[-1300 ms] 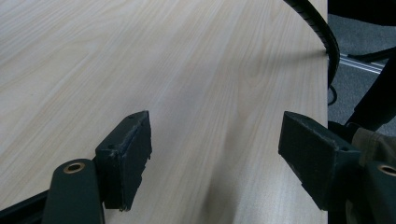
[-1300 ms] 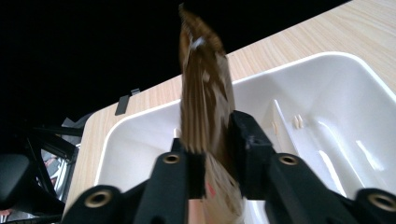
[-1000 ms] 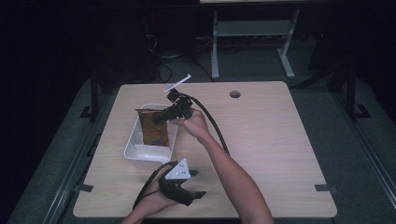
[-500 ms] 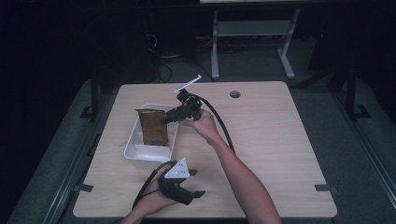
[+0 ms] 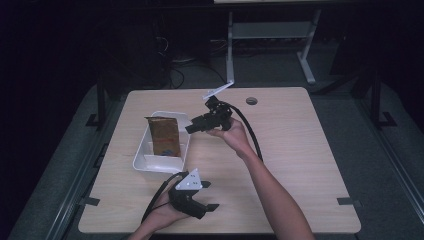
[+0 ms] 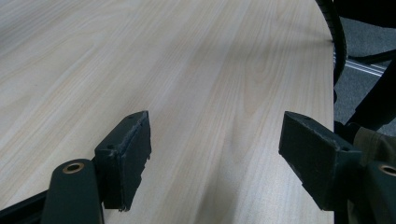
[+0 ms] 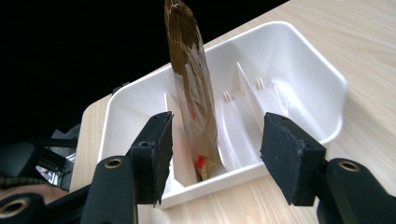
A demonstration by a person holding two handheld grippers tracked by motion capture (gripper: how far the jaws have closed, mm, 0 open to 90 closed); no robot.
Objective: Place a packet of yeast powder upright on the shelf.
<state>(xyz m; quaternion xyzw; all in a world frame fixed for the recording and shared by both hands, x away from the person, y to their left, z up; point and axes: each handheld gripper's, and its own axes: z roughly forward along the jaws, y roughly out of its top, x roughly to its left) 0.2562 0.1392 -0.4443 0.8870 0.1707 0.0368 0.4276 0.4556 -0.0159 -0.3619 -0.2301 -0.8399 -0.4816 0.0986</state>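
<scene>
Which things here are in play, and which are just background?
In play: brown packet standing upright in the white divided tray; right hand-held gripper, open, facing it.

Background: left hand-held gripper, open over bare table; table's cable hole; metal frame behind.

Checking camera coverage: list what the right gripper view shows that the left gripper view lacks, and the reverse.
Right gripper view: a white divided bin with a brown packet standing upright in a slot, framed by open fingers.
Left gripper view: bare tabletop running to its edge, a black cable beyond it.
Both: light wooden table, open black fingers.
</scene>
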